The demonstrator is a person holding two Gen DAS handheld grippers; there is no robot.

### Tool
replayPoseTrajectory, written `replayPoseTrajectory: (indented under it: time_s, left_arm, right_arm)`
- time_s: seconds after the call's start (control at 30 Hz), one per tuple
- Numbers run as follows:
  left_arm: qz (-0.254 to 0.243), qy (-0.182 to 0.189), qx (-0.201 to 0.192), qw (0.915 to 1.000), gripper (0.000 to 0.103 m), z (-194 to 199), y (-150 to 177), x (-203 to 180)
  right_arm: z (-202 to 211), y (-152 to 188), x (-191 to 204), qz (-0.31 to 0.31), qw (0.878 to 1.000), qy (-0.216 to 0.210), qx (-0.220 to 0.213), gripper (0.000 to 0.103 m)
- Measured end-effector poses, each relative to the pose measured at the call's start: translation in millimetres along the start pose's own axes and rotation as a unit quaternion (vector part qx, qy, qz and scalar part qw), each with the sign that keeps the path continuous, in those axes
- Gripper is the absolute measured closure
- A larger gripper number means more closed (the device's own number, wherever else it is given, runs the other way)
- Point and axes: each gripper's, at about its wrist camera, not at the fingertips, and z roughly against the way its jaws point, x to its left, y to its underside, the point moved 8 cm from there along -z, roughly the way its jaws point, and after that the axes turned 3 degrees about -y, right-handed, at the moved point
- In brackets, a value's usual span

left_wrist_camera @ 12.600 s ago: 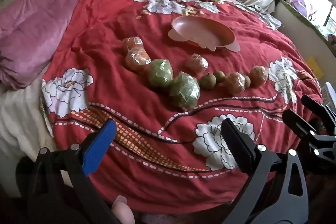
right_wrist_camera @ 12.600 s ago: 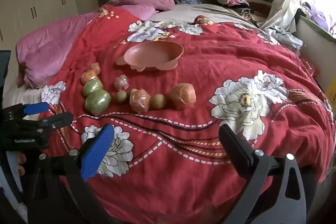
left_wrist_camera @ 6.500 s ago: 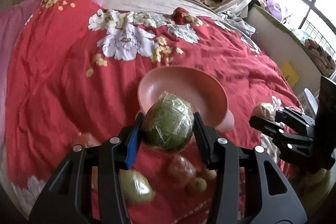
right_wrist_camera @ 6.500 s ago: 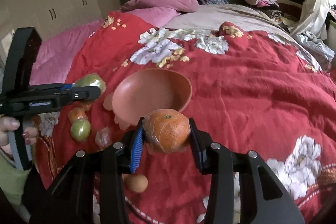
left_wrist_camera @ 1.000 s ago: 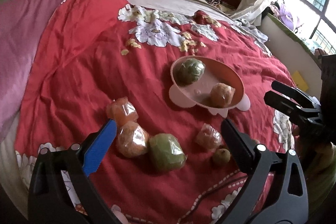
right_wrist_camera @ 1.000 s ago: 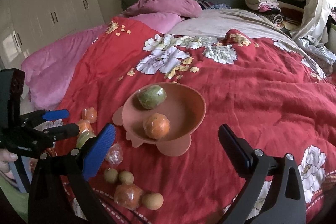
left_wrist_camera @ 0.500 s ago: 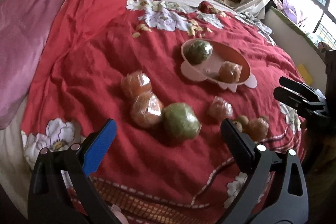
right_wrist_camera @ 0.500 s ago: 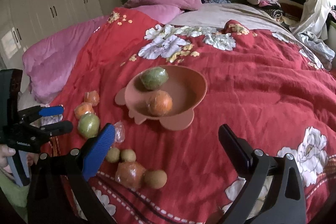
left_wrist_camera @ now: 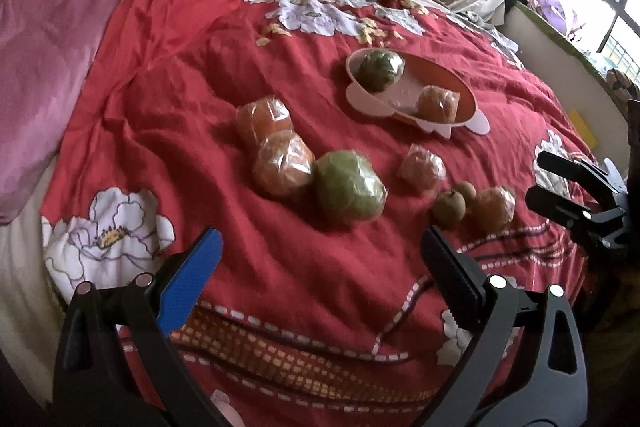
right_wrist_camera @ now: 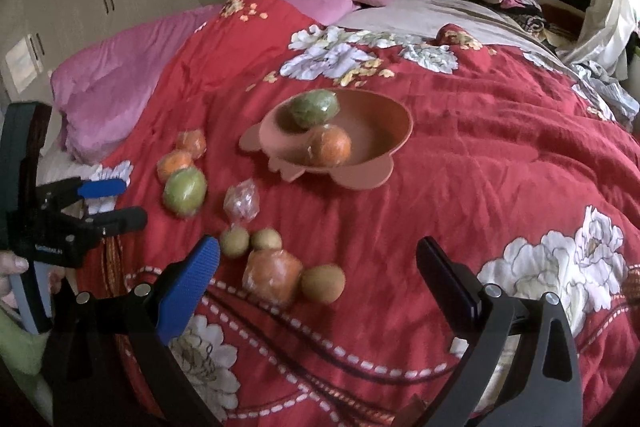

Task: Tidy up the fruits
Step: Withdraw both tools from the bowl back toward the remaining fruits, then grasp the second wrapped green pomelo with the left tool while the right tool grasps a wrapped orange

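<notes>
red floral quilt (right_wrist_camera: 500, 155), pink bowl (right_wrist_camera: 384, 131), green fruit (right_wrist_camera: 185, 191)

Your left gripper (left_wrist_camera: 322, 255) has its jaws spread wide, nothing between them, above the red floral quilt (left_wrist_camera: 280, 307). Straight ahead of the fingers, nearest, lies a wrapped green fruit (left_wrist_camera: 350, 187); touching it toward the blue finger (left_wrist_camera: 188, 281) is a wrapped orange (left_wrist_camera: 284, 169), with another wrapped orange fruit (left_wrist_camera: 262, 119) behind. Ahead of the black finger (left_wrist_camera: 450, 275) sit two small brown fruits (left_wrist_camera: 450, 207) beside a wrapped orange piece (left_wrist_camera: 494, 207). Far beyond the tips, the pink bowl (left_wrist_camera: 456, 125) holds a green fruit (left_wrist_camera: 378, 69) and an orange one (left_wrist_camera: 438, 103). Your right gripper (left_wrist_camera: 548, 179) shows at the black finger's side, jaws apart.
</notes>
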Motion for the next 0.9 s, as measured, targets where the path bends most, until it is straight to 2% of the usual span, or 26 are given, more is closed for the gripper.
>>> replayPoseTrajectory:
  time_s: [0.5,0.67,0.83,0.9]
  left_arm:
    - [-0.003,0.0,0.001,1.0,0.011,10.4,16.5,-2.5]
    - [-0.006,0.01,0.001,0.9999,0.019,4.7,11.5,-9.3]
    - [-0.004,0.021,0.002,0.9998,0.034,-1.8,4.8,-14.9]
    - [-0.004,0.028,0.003,0.9996,0.04,-4.5,2.5,-17.3]
  right_arm:
    - [-0.2,32.9,28.7,0.022,0.999,-0.017,0.027,0.005]
    - [-4.6,42.7,38.8,0.027,0.999,-0.029,0.038,0.005]
    - [-8.4,44.2,38.7,0.025,0.998,-0.029,0.039,0.007]
    - [-10.2,44.6,37.4,0.023,0.998,-0.029,0.041,0.023]
